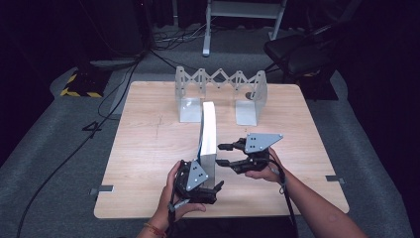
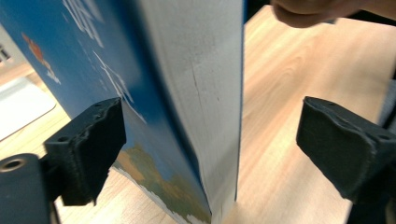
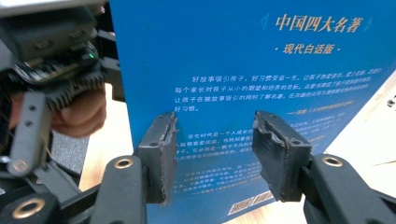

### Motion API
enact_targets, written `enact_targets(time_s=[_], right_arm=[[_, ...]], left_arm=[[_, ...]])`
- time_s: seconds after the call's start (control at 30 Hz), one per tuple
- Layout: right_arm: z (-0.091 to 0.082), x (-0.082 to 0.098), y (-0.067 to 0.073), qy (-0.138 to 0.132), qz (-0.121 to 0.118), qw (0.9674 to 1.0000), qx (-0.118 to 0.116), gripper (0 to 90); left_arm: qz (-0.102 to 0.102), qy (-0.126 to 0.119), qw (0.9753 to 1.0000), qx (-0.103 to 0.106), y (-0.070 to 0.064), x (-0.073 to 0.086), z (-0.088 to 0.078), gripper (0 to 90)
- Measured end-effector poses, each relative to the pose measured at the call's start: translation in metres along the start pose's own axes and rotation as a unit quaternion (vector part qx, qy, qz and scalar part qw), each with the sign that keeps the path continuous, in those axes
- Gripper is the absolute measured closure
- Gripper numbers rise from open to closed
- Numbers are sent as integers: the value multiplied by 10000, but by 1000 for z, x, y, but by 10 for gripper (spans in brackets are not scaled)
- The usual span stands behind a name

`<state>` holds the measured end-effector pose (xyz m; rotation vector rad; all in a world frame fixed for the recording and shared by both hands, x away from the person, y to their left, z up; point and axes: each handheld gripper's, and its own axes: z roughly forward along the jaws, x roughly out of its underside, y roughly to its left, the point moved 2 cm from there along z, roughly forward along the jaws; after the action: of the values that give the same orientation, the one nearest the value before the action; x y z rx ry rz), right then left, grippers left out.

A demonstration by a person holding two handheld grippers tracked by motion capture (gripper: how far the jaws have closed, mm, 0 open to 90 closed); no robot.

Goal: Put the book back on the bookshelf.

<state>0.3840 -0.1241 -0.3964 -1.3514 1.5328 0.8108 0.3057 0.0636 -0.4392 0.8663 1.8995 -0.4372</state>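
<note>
Blue covers and white page edges are what I have nearest me: the book (image 1: 209,131) stands upright on edge on the wooden table (image 1: 148,148), its near end between the jaws of my left gripper (image 2: 210,140), which stand apart, one pad close to the cover, the other well clear. My right gripper (image 3: 215,149) faces the back cover, jaws spread, gripping nothing. I judge the book could topple: nothing clamps it, and a nudge from either pad would tip it flat. On the back cover I read 中国四大名著 and 现代白话版; the smaller print is too blurred to give in full. Farther off stands a pale expanding bookend rack (image 1: 220,94), well apart from the book.
</note>
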Motion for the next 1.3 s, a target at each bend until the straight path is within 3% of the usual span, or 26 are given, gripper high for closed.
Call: enact_targets(time_s=[0.03,0.17,0.2,0.23,0.27,0.3,0.33,0.4,0.47,0.57,0.67,0.77,0.93,1.0,1.1,1.13,1.17,1.2,1.3], right_arm=[[1,0,1,11,0,10000,-8,502],[4,0,3,-26,1,10000,32,495],[5,0,3,-34,4,10000,36,487],[5,0,3,-46,30,10000,48,477],[5,1,3,-38,40,10000,54,461],[5,2,2,-11,49,10000,54,458],[7,4,2,24,71,9999,77,453],[8,7,2,39,125,9999,72,446],[9,12,2,85,144,9998,86,443],[7,16,-1,139,177,9997,72,440],[-7,26,-13,192,286,9991,257,427],[-15,32,-21,271,374,9983,369,425],[-37,46,-31,512,410,9964,541,405],[-42,50,-34,561,467,9955,602,401],[-54,59,-44,603,723,9930,709,380],[-60,61,-52,606,836,9905,904,369],[-62,62,-55,570,881,9900,945,366],[-62,62,-55,570,881,9900,945,366],[-70,64,-64,409,1018,9887,1023,348]], left_arm=[[-188,-97,9997,-78,2,0,3,79],[-347,-232,9987,-292,3,-1,5,90],[-367,-272,9977,-504,4,-1,4,137],[-346,-309,9970,-624,7,-1,3,246],[-378,-347,9976,-471,11,0,2,291],[-378,-347,9976,-471,11,0,2,300],[-450,-373,9980,-220,17,3,0,321],[-441,-374,9982,-150,19,4,-2,336],[-418,-367,9984,-109,22,5,-5,424],[-301,-344,9986,-250,28,8,-13,533],[-583,-376,9976,-53,46,15,-22,590],[-611,-438,9971,83,50,16,-22,596],[-600,-552,9949,587,49,13,-12,600],[-523,-544,9950,657,47,11,-9,599],[-431,-533,9941,845,43,4,2,599],[-411,-526,9936,910,42,1,6,600],[-435,-546,9918,1067,39,-4,14,600],[-435,-546,9918,1067,39,-4,14,601],[-382,-634,9872,1412,31,-15,28,601]])
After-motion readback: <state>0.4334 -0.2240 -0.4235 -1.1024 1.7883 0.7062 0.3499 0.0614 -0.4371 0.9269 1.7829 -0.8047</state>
